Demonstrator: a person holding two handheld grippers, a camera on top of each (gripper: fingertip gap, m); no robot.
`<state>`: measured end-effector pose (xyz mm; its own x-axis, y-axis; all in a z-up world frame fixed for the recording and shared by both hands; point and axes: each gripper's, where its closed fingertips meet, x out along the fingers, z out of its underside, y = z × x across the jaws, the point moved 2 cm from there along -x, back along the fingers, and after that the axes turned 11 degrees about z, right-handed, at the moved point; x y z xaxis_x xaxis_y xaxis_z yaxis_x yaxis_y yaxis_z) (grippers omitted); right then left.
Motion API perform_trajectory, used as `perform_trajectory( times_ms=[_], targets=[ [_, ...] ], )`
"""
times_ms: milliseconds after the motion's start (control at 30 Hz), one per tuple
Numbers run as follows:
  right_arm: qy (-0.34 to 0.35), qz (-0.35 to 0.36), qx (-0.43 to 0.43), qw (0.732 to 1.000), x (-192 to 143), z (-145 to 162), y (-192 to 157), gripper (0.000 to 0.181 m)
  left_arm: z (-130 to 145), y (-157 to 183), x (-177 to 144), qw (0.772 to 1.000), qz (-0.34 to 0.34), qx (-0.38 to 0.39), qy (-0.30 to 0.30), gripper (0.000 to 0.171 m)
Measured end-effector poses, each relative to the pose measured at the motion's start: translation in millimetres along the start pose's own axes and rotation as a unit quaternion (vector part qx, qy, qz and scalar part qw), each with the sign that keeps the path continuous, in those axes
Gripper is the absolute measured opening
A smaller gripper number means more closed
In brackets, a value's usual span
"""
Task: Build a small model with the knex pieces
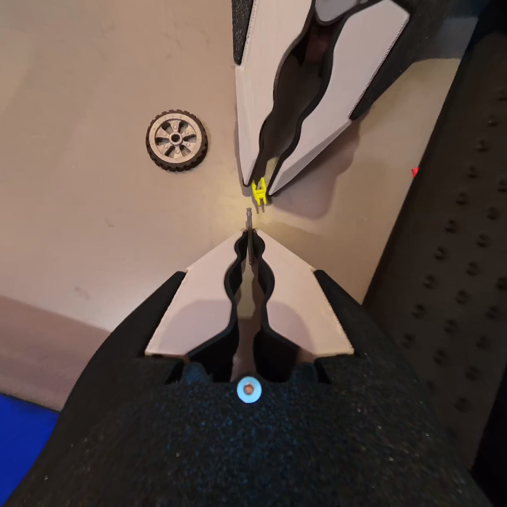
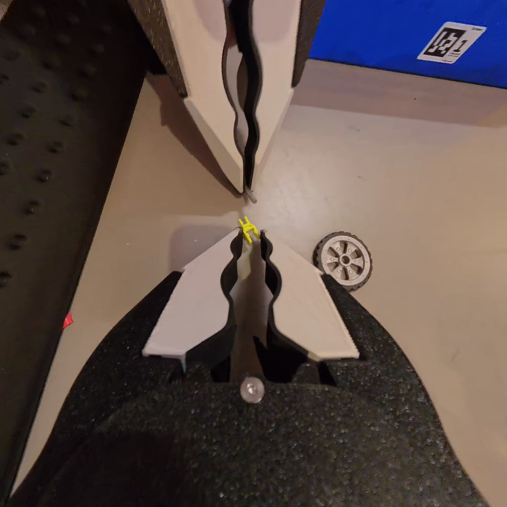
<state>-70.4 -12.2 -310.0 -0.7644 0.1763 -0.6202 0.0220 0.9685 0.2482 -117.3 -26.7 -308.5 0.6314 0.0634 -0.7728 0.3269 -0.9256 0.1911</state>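
My left gripper is shut on a thin grey pin that sticks out past its tips. My right gripper is shut on a small yellow clip piece. The two grippers face each other tip to tip above the beige table. The pin's end is a short gap from the yellow clip, not touching it. The right gripper shows in the left wrist view, and the left gripper shows in the right wrist view with the pin's end showing.
A small toy wheel with a black tyre and grey spokes lies flat on the beige table; it also shows in the right wrist view. A black perforated mat borders the table. A blue box with a printed marker tag stands beside it. Only a small space, under 4 cm, lies between the two pairs of fingers. Between my right fingertips and the small toy wheel there is roughly 6 cm. It turns up in the right wrist view as well.
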Motion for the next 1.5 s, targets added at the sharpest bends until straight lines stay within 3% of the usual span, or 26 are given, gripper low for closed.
perform_trajectory(
  times_ms=[167,367,733,967,1167,1500],
  targets=[
    [0.025,0.001,0.036,0.999,-5.8,-4.9,7.7,0.012,-0.1,-1.7,5.5,1.0,-0.007,0.01,0.013,0.0],
    [-0.009,0.012,0.004,1.0,-1.1,3.7,4.8,0.012,0.4,-1.3,7.9,1.0,-0.003,0.013,0.003,0.001],
    [-0.003,0.03,-0.017,0.999,-0.9,-1.8,5.2,0.012,4.1,2.1,5.9,0.999,-0.012,0.031,-0.006,0.013],
    [-0.008,0.028,-0.019,0.999,-0.7,1.2,4.9,0.012,4.2,-2.7,5.5,0.998,-0.046,0.05,-0.01,0.0],
    [-0.012,0.015,-0.012,1.0,-1.5,3.5,2.0,0.012,2.5,-1.7,1.9,0.996,-0.065,0.055,0.021,0.0],
    [0.017,-0.039,0.053,0.998,-9.5,-4.5,-4.3,0.012,-5.9,16.5,-5.0,0.992,-0.026,0.089,0.085,0.0]
  ],
)
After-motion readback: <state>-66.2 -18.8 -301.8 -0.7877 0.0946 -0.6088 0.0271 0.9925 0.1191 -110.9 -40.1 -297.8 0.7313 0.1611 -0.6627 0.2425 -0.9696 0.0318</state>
